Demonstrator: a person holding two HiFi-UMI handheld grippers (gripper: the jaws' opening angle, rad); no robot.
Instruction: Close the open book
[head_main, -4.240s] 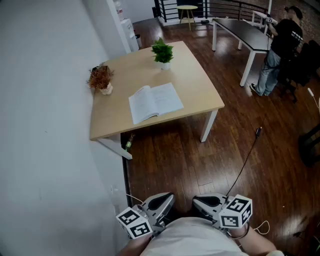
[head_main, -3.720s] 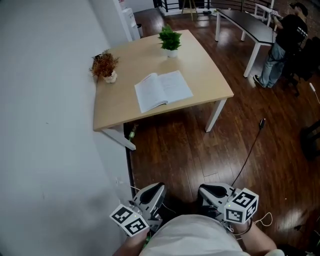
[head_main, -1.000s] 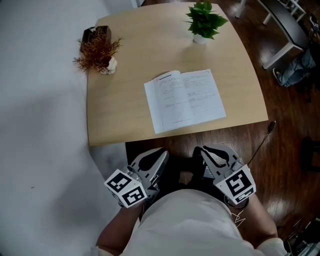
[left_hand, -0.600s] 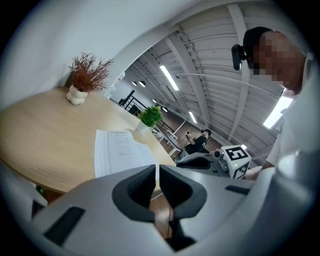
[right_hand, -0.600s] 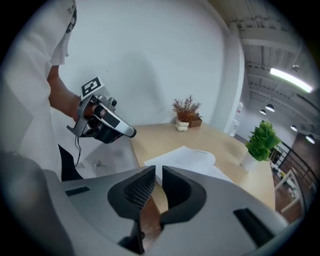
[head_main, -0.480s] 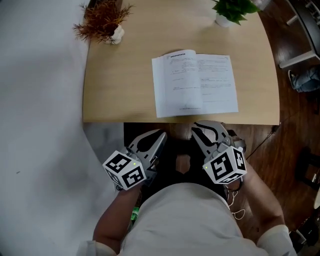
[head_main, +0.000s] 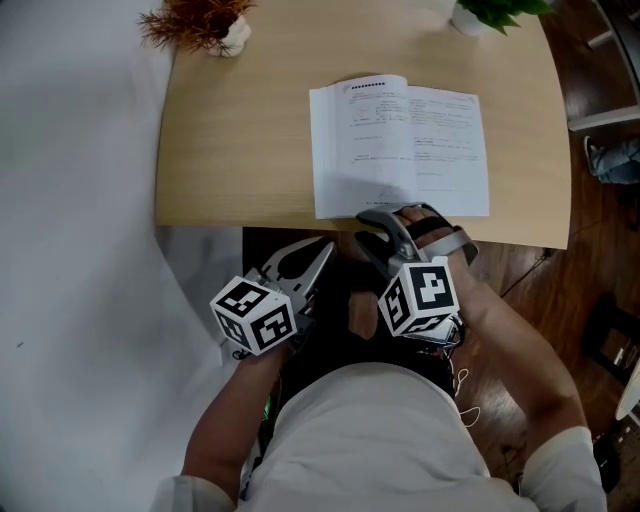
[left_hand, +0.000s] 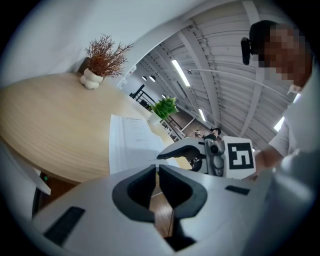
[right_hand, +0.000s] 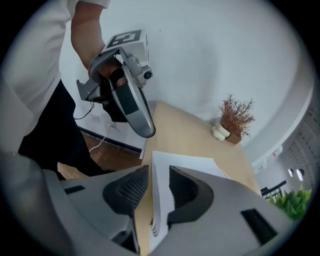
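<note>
The open book (head_main: 400, 140) lies flat on the wooden table (head_main: 230, 130), white pages up, close to the front edge. My right gripper (head_main: 390, 216) is at the book's near edge. In the right gripper view its jaws have just been opening, and the book's page edge (right_hand: 156, 200) stands between them with a gap beside it. My left gripper (head_main: 312, 262) hangs shut and empty below the table's front edge, left of the right one. The book (left_hand: 131, 142) lies ahead of the left gripper (left_hand: 157, 170).
A dried reddish plant in a white pot (head_main: 200, 20) stands at the table's far left, and a green potted plant (head_main: 495, 10) at the far right. A white wall (head_main: 70, 200) borders the table's left side. Dark wood floor (head_main: 600, 260) lies to the right.
The table and book have come much nearer. Both grippers sank and moved toward the table edge. The right gripper rolled over, opened its jaws and reached the book's near edge.
</note>
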